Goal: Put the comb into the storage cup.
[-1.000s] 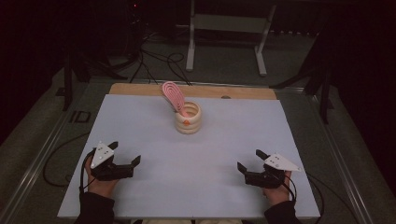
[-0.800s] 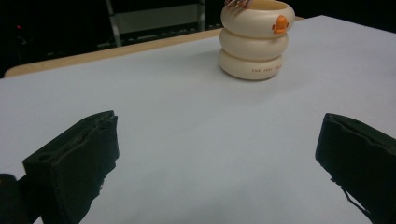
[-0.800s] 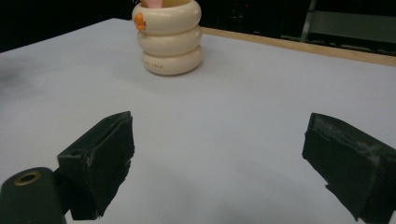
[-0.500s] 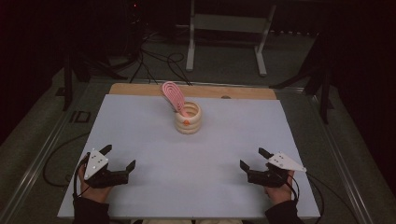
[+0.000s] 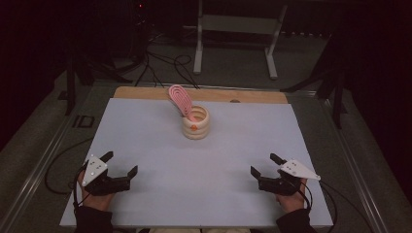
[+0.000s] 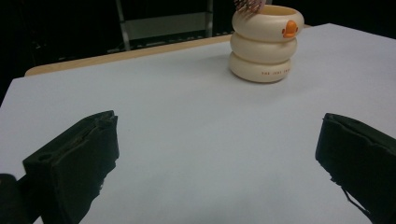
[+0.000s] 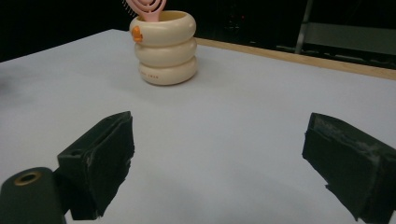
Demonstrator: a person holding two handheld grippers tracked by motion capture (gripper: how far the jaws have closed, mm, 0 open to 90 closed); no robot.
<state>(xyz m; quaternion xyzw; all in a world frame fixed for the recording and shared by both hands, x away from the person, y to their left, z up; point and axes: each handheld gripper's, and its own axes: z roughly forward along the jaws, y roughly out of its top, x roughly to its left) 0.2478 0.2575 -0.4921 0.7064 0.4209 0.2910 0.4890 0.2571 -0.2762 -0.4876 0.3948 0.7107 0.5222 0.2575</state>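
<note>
— One cream cup (image 5: 195, 124) is seen standing upright at the far middle of the white table (image 5: 160, 194), built like three stacked rings, with a small orange mark on its near wall. A pink comb (image 5: 180, 99) is held inside it, its handle down in the cup and its looped head leaning up and away toward the far left.

— How is that long axis to be read for a grasp?

— It is tilted rather than upright, so the head overhangs the cup's far-left rim (the handle inside is hidden). The exposed head is the only part that can be pinched.

— And where does it lie from the jaws?

— Well ahead of both. The left gripper (image 5: 121, 164) is held at the near left edge, the right gripper (image 5: 265, 164) at the near right, each with its jaws spread wide and nothing between them. The cup is set forward and inward of each, well apart, about midway between the two; neither hand can be judged clearly nearer, though the comb leans toward the left side.
</note>
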